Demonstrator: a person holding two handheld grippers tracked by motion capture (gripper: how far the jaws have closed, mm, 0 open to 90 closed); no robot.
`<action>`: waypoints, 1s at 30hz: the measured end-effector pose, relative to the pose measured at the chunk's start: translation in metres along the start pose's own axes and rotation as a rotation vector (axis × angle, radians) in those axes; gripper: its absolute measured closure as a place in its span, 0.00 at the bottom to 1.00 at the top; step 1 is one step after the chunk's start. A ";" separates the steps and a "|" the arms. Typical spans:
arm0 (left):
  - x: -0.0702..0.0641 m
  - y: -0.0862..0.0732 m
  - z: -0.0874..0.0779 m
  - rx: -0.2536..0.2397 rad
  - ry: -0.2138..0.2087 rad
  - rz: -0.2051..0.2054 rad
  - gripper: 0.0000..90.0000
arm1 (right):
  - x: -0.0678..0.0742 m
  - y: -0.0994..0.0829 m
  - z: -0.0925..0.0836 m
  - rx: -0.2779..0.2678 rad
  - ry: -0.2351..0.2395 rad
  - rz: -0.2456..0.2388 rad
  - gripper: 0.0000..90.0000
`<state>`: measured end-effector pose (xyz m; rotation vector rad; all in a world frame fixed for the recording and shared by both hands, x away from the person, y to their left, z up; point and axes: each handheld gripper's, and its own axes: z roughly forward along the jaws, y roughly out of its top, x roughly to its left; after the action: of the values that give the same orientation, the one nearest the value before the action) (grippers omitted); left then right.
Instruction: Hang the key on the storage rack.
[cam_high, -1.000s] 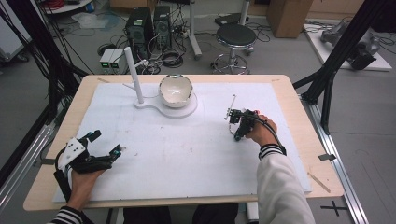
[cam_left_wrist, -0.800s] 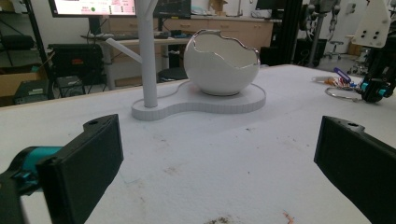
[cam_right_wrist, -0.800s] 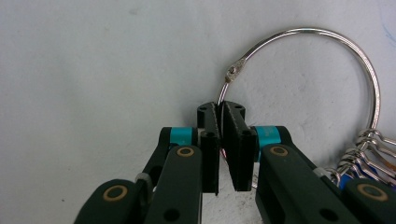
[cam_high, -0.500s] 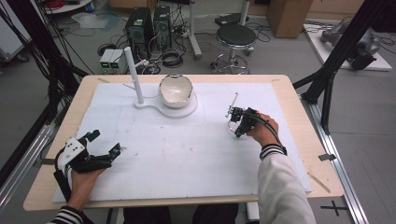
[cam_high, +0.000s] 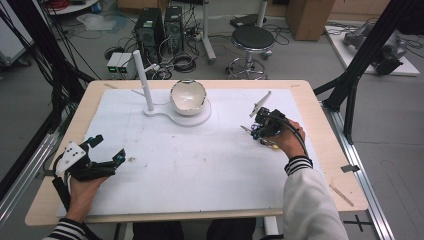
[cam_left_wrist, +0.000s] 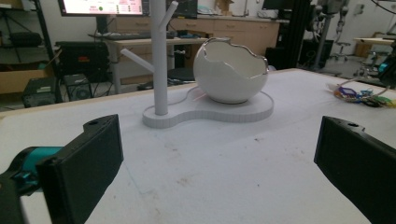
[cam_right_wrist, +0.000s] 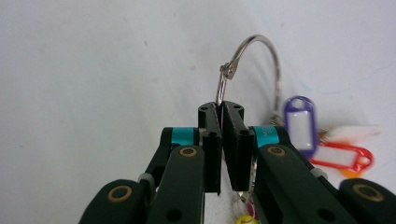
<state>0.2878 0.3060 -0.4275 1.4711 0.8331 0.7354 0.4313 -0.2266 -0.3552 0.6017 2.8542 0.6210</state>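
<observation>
At right, right gripper (cam_right_wrist: 221, 140) now clamped on key ring (cam_right_wrist: 261, 60), lifted

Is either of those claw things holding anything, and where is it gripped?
The right gripper pinches the metal key ring by its wire, near the hinge; coloured key tags dangle from it. The left gripper is open, holding nothing.

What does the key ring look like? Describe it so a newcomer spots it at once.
Start at the white mat on the wooden table, then go to its right side, where the right claw is shut on a thin metal ring. Coloured plastic key tags hang from it: purple, red and yellow, unlike the plain white bowl stand.
</observation>
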 end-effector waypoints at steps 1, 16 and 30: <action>0.000 0.004 0.000 0.010 -0.023 0.001 0.02 | 0.000 0.000 -0.002 -0.018 0.002 -0.002 0.97; -0.001 0.072 0.029 0.121 -0.324 0.031 0.02 | 0.007 0.004 -0.026 -0.380 0.195 -0.039 0.98; -0.024 0.114 0.078 0.187 -0.491 0.124 0.02 | 0.021 0.018 -0.034 -0.656 0.366 -0.145 0.98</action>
<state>0.3493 0.2426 -0.3182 1.7855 0.4434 0.3629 0.4109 -0.2157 -0.3183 0.1793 2.6915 1.6774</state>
